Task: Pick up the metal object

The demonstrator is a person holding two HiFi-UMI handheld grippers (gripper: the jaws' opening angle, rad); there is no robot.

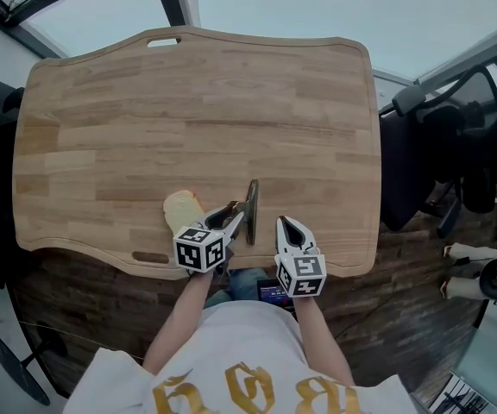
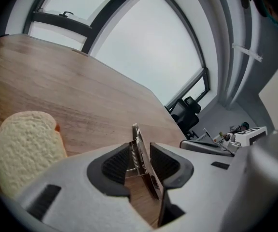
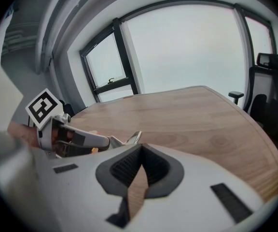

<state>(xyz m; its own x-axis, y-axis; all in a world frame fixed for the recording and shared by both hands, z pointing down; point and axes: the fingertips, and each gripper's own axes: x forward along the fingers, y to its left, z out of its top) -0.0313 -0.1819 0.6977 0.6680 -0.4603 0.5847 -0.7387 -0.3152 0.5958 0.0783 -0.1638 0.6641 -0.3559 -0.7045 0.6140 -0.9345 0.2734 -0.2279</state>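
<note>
The metal object (image 1: pixel 251 210), a slim spring-hinged clip, lies near the front edge of the wooden table (image 1: pixel 231 102). My left gripper (image 1: pixel 235 215) reaches it from the left. In the left gripper view the metal object (image 2: pixel 142 161) stands on edge between the two dark pads, and wood shows through a gap beside it, so my left gripper (image 2: pixel 140 151) is open around it. My right gripper (image 1: pixel 285 224) hovers just right of the object with its pads meeting at the tips (image 3: pixel 140 149), nothing between them. The right gripper view shows the object's tip (image 3: pixel 132 138) and the left gripper (image 3: pixel 81 139).
A slice of bread (image 1: pixel 182 209) (image 2: pixel 25 144) lies on the table just left of the left gripper. A black office chair (image 1: pixel 421 162) stands off the table's right side. Large windows lie beyond the far edge. The table's front edge runs right under both grippers.
</note>
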